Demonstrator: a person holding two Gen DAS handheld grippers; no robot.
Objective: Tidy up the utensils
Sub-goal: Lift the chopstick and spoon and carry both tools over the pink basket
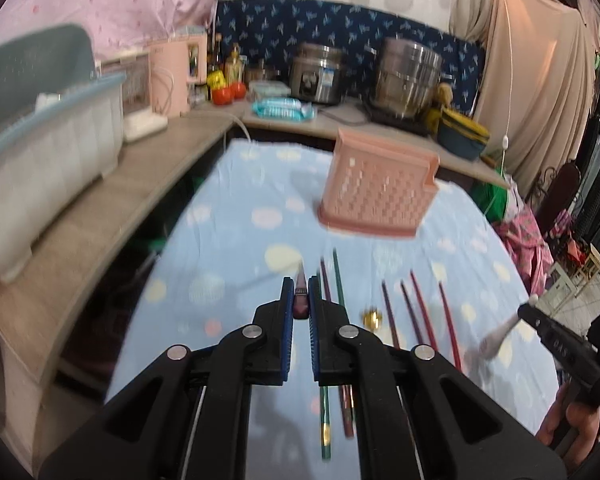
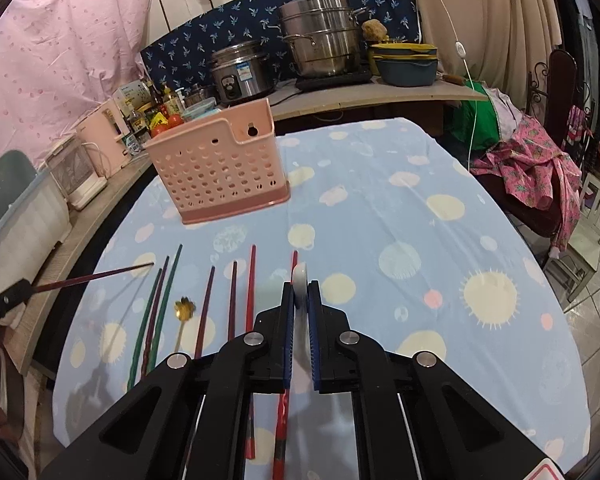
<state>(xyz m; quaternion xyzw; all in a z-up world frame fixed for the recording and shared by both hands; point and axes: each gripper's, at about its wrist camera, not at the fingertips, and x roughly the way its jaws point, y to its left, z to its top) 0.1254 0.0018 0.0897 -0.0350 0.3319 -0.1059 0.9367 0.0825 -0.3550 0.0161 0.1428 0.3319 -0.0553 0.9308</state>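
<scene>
Left wrist view shows the left gripper (image 1: 301, 300) pinching a dark purple chopstick (image 1: 300, 298) by its thick end. The right gripper (image 2: 300, 300) pinches a white ceramic spoon (image 2: 300, 280) edge-on above the blue dotted tablecloth (image 2: 380, 208). Both seem raised for carrying to the pink perforated plastic utensil basket (image 2: 216, 172) standing upright near the cloth's far left edge, while loose red, green and purple chopsticks (image 2: 204, 304) lie towards the near edge.

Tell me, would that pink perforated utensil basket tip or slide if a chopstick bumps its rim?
The pink basket looks like thin, hole-riddled plastic, so probably light. It seems empty and stands on a loose tablecloth, so it may slide. Its wider base probably resists tipping somewhat.
</scene>
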